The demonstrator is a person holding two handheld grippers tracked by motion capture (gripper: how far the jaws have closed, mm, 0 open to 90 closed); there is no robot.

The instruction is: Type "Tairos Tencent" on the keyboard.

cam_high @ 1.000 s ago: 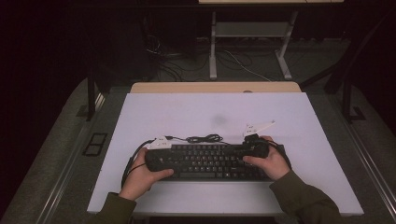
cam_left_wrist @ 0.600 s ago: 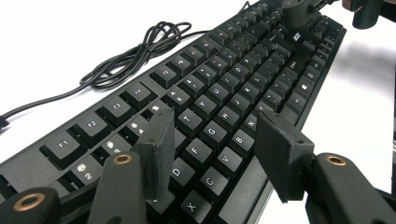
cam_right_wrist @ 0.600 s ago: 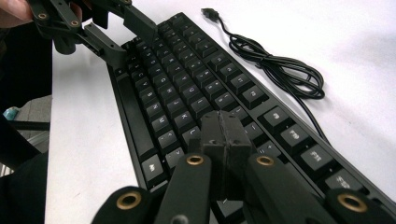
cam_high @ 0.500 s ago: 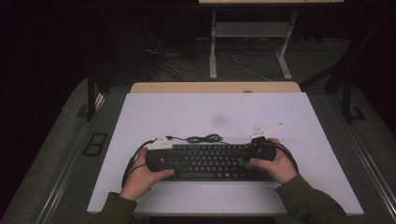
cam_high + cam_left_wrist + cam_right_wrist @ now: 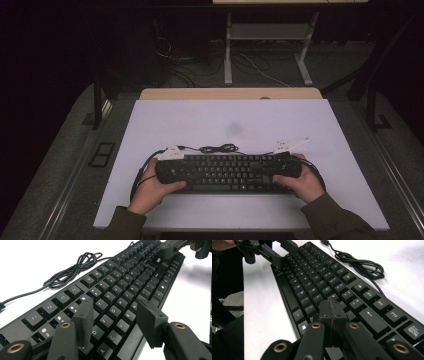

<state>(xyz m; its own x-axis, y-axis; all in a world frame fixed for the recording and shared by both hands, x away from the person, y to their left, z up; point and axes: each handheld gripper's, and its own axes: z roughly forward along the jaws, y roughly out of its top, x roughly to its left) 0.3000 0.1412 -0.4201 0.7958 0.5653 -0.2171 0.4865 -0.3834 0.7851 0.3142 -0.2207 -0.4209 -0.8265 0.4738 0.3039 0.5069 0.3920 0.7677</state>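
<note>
A black keyboard [image 5: 227, 172] lies across the near part of the white table [image 5: 225, 120], a hand at each end. My left gripper [image 5: 171, 166] [image 5: 116, 307] hangs over its left end, open, one jaw above the letter keys and the other above the front edge. My right gripper [image 5: 286, 165] [image 5: 332, 303] is shut with nothing between its pads, just above the keys [image 5: 317, 282] near the right end. The right gripper [image 5: 170, 248] appears far off in the left gripper view, the left gripper [image 5: 284, 250] in the right gripper view.
The keyboard's black cable [image 5: 217, 148] [image 5: 72, 270] [image 5: 359, 265] lies coiled on the table just behind the keyboard. Each gripper's own cable loops on the table beside its hand. A wooden strip [image 5: 230, 93] runs along the table's far edge, with desk legs beyond.
My right hand and its gripper have slid a little to the right along the keyboard. The left hand and the keyboard have stayed put.
</note>
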